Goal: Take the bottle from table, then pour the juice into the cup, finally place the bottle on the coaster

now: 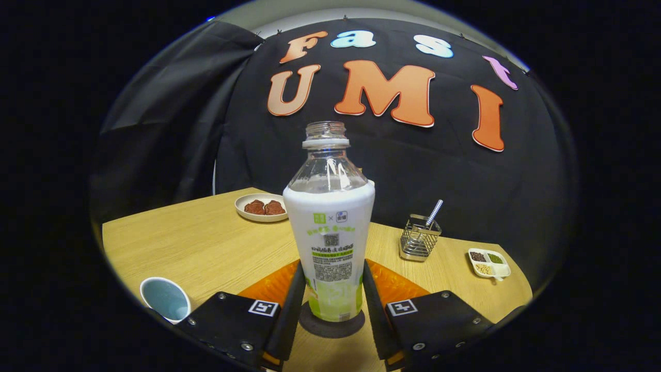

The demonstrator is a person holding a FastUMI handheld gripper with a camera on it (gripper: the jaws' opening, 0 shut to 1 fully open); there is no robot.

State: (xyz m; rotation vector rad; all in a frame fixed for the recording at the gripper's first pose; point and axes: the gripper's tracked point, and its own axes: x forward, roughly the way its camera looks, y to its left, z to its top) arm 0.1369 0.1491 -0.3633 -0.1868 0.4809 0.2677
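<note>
Light wooden table (206, 243) spans view below black cloth wall. Clear plastic bottle with white-and-green label, cap off (330, 227), stands upright on dark round coaster (331, 324), over orange mat (273, 287). Black two-finger gripper (330, 302) flanks bottle's lower part, fingers (292, 305) close along both sides; whether they press it, cannot tell. Pale blue cup (166, 298) left of fingers, near table edge. White plate with brown pieces (262, 207) beyond bottle, left. Wire basket holding metal utensil (420, 237) right. White three-part dish of grains (489, 262) farther right.
</note>
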